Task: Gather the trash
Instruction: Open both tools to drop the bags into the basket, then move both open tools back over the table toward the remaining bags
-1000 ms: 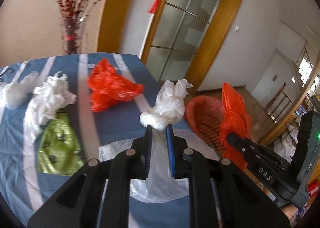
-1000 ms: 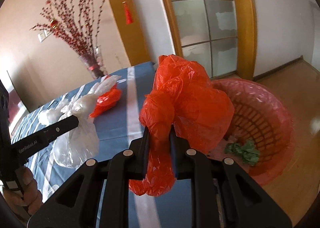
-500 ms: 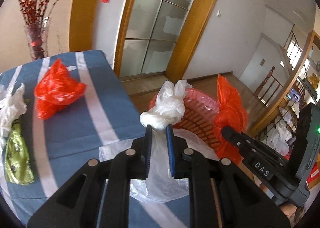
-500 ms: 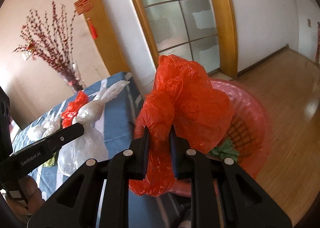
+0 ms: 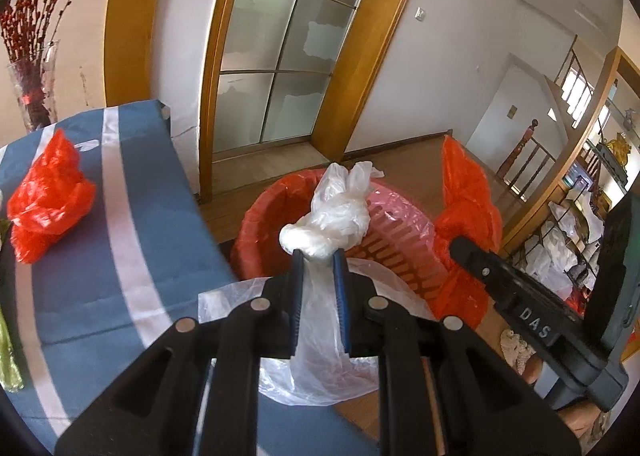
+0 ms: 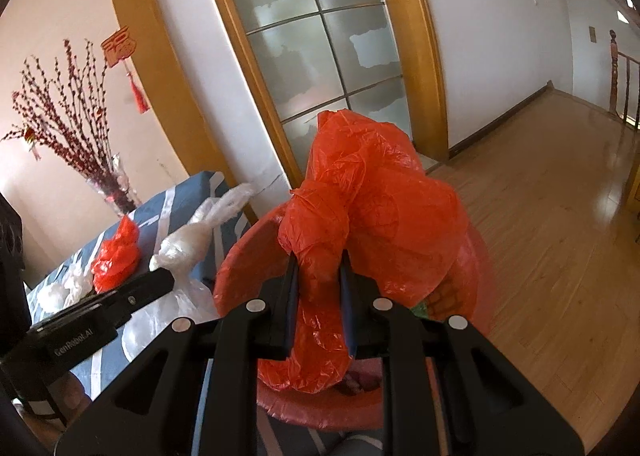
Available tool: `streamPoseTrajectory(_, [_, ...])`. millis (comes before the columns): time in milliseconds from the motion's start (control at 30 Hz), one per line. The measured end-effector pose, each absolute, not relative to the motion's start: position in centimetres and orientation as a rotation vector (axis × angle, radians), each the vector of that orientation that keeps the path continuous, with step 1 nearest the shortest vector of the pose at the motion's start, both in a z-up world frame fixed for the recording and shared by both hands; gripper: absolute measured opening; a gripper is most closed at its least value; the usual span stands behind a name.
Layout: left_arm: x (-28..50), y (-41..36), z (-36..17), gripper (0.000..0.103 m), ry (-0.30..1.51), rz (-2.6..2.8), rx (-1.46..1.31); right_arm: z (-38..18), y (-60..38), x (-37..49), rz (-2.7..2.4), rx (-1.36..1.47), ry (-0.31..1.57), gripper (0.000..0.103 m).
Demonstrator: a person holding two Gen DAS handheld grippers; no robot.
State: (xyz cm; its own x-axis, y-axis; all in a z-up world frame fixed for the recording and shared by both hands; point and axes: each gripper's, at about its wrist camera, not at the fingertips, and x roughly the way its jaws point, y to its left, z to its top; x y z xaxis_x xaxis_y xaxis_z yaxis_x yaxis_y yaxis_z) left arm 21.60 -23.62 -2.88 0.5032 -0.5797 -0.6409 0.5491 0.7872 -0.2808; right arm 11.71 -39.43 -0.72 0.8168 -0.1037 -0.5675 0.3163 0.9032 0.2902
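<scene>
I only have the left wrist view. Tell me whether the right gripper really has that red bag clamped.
Observer: Yes. The right gripper is shut on the red bag, pinching its twisted neck.
Operator: Report where that bag hangs.
Observer: Above the opening of the red basket, its tail dangling towards the inside.
Operator: List what lies on the table outside my frame.
Observer: Past your held white bag and the second red bag, crumpled white bags lie on the table.
</scene>
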Motion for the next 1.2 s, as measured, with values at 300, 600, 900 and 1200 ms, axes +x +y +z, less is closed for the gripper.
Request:
streamPoseTrajectory(300, [22.9,-24.6,-4.9,0.036,0.838,-0.654,-0.029,-2.1,-41.3,12.2,-0.268,0.453,0.58,0.049])
streamPoseTrajectory(600, [23.1,-21.2,-5.5,0.05,0.842,-0.569,-0.035,-2.4,-40.9,11.3,-0.306,0.434,0.588,0.063])
streamPoseTrajectory(900, [22.7,-16.5,-5.0,0.054,0.833,-0.491,-0.054,-1.5,-39.7,11.0,-0.283,0.402,0.586,0.064])
streamPoseTrajectory(1200, [21.3,-9.8,-4.3,0.056,0.802,-0.389,-0.067,-0.5,-35.4,11.5,-0.196,0.348,0.597,0.064])
